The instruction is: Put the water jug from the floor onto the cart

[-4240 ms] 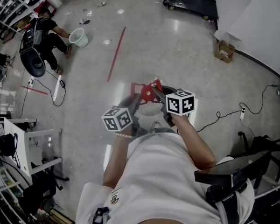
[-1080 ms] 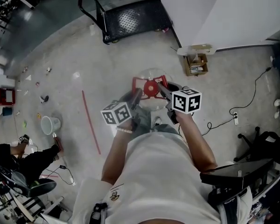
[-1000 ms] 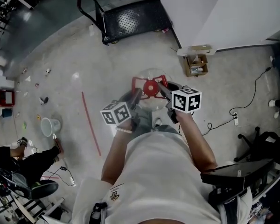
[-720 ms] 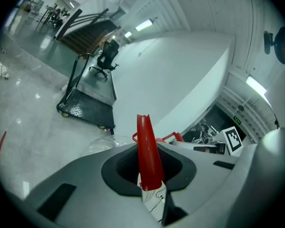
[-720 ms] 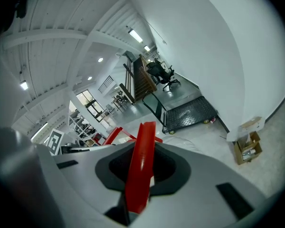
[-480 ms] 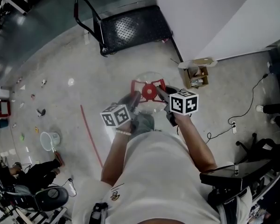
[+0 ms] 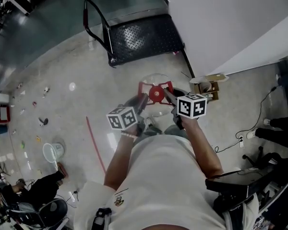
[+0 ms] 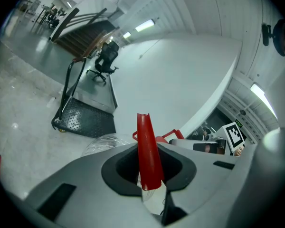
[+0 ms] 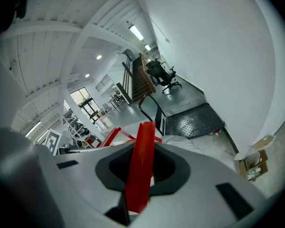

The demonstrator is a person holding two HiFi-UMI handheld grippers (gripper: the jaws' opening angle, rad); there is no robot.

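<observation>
The clear round plastic water jug (image 7: 157, 108) has a red handle frame (image 7: 156, 93) and red cap. The flat metal cart (image 7: 144, 35) is black with a raised diamond tread. 2 marker cubes (image 7: 121, 118) (image 7: 192, 106) show black-and-white squares. A thin red line (image 7: 96, 145) crosses the grey concrete floor (image 7: 67, 66).

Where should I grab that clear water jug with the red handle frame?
Take the red handle frame atop the water jug, one bar per gripper, from opposite sides; the round clear body looks too wide for the jaws. The left gripper and right gripper are each shut on a bar.
</observation>
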